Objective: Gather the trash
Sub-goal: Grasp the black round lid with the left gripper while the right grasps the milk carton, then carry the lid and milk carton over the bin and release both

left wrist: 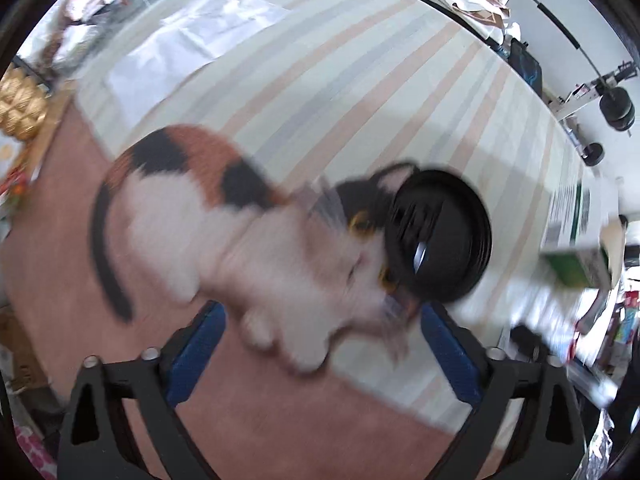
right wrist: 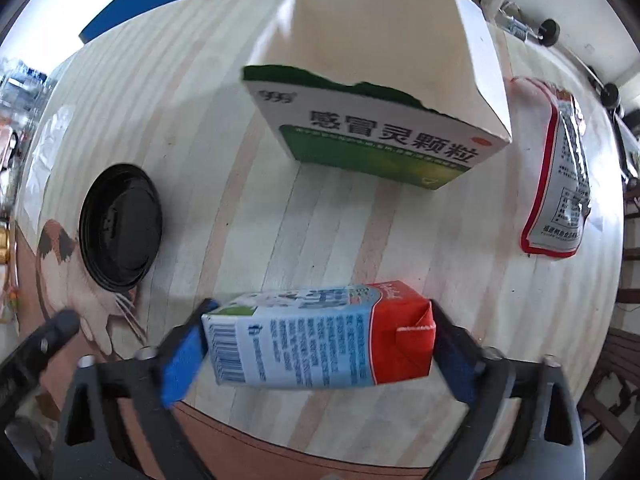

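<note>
A blue, white and red milk carton (right wrist: pixel 320 332) lies on its side on the striped tablecloth (right wrist: pixel 256 208). My right gripper (right wrist: pixel 320 348) points down over it, its blue pads touching both ends of the carton. Behind the carton stands a torn-open green and white medicine box (right wrist: pixel 380 140). A red-edged snack bag (right wrist: pixel 560 184) lies flat at the right. A black round lid (right wrist: pixel 120 228) rests at the left. My left gripper (left wrist: pixel 320 348) hangs open above the cat print (left wrist: pixel 208 224), and the black lid (left wrist: pixel 440 240) lies just past its right finger.
A clear plastic sheet (left wrist: pixel 192 48) lies at the table's far left end. The medicine box (left wrist: pixel 576 240) shows blurred at the right of the left wrist view. A golden object (left wrist: pixel 20 112) and clutter crowd the left edge. Black equipment (left wrist: pixel 616 108) stands beyond the table.
</note>
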Tool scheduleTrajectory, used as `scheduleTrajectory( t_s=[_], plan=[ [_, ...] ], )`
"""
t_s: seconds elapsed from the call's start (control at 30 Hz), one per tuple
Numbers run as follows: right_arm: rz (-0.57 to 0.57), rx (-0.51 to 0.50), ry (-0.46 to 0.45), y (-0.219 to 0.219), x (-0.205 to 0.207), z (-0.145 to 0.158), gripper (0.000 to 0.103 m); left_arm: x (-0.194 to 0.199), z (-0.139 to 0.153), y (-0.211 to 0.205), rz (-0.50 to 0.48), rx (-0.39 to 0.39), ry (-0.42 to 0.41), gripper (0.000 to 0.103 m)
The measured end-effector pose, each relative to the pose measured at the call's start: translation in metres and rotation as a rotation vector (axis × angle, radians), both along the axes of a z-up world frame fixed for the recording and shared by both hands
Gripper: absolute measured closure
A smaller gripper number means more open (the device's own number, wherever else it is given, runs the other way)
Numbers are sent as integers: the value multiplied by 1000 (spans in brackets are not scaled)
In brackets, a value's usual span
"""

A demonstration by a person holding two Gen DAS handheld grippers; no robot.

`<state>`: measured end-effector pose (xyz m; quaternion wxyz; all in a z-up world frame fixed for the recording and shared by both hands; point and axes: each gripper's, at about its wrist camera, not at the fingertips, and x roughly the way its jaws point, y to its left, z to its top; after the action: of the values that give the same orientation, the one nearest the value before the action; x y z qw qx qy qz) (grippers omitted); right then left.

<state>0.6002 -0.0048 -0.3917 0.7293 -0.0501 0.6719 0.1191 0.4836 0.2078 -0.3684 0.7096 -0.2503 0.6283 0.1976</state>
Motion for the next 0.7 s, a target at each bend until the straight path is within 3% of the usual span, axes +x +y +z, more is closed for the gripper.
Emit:
scheduleTrajectory(
  t_s=[0.2,0.27,0.3,0.33,0.5,0.7],
  plan=[
    [-22,6,-1,-10,10,0,9,34,-16,-1,-20,-25,-18,50],
    [-26,4,3,-15,13,-1,9,38,-12,-5,-37,-29,-42,71],
    [-32,3,3,-17,14,-1,9,40,-10,-7,-45,-36,-49,90],
    [-39,4,4,-21,15,-2,9,42,-9,-12,-64,-20,-41,98],
    [-58,12,9,-36,17,1,9,36,1,-24,-100,34,-52,101],
    [-52,44,-4,-50,0,17,9,3,26,-21,-71,34,-97,101]
  ],
)
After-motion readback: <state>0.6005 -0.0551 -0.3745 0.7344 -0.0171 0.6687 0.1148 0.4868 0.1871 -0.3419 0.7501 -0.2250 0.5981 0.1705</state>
